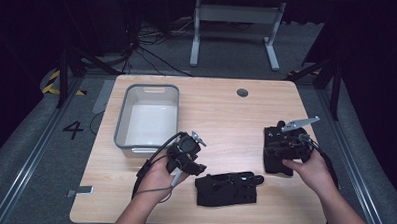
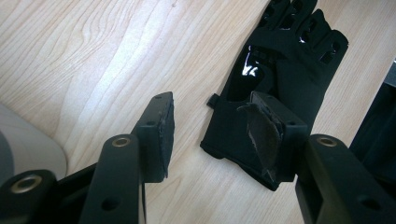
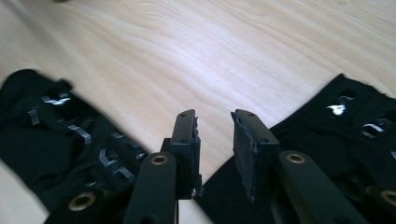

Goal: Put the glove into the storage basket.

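Left gripper (image 1: 197,168), jaws apart and empty, sits lower center; a black glove (image 1: 227,188) lies just right, lengthwise left-right. Right gripper (image 3: 214,140), also apart, hovers over a 2nd glove (image 1: 276,155).

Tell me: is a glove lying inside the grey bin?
No: the grey bin holds nothing, and both black gloves lie on the table.

Bin (image 1: 147,115) sitting at the worktop's (image 1: 221,108) left rear, one glove (image 1: 227,189) lying at the front centre, second glove (image 1: 277,160) lying to its right, nearer the right edge.
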{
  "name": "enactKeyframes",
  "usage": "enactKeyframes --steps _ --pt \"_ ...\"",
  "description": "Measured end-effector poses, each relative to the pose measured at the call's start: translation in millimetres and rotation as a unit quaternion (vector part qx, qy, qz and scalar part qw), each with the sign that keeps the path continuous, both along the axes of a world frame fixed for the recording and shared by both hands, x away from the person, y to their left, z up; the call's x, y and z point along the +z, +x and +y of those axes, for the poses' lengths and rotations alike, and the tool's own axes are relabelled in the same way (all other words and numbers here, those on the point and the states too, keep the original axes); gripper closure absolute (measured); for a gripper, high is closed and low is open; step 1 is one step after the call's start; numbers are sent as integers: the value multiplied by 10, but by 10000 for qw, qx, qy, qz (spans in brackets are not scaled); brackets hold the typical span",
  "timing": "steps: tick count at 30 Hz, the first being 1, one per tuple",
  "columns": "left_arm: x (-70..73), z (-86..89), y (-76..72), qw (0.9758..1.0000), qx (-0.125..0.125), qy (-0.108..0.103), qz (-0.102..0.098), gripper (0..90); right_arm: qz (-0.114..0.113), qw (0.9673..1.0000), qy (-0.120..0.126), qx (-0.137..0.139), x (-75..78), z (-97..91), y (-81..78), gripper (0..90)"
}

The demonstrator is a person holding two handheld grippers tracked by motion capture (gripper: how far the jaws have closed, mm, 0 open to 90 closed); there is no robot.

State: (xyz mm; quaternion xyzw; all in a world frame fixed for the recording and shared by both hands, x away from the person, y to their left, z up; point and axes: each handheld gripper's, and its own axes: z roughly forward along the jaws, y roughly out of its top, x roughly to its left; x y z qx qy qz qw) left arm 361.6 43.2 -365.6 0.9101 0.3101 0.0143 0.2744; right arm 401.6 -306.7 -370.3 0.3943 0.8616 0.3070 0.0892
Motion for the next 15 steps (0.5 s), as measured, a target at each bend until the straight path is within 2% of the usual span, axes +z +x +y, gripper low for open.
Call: enactKeyframes --steps 5,8,15 --pt "-25 79 -9 9999 109 39 50 510 136 9997 -94 -167 -53 -33 281 704" --pt "-26 123 -14 9998 182 29 62 511 170 9992 -228 -263 -80 -24 412 707" --pt "-37 203 -50 9996 286 32 62 510 293 9976 -369 -508 -157 -34 688 703"
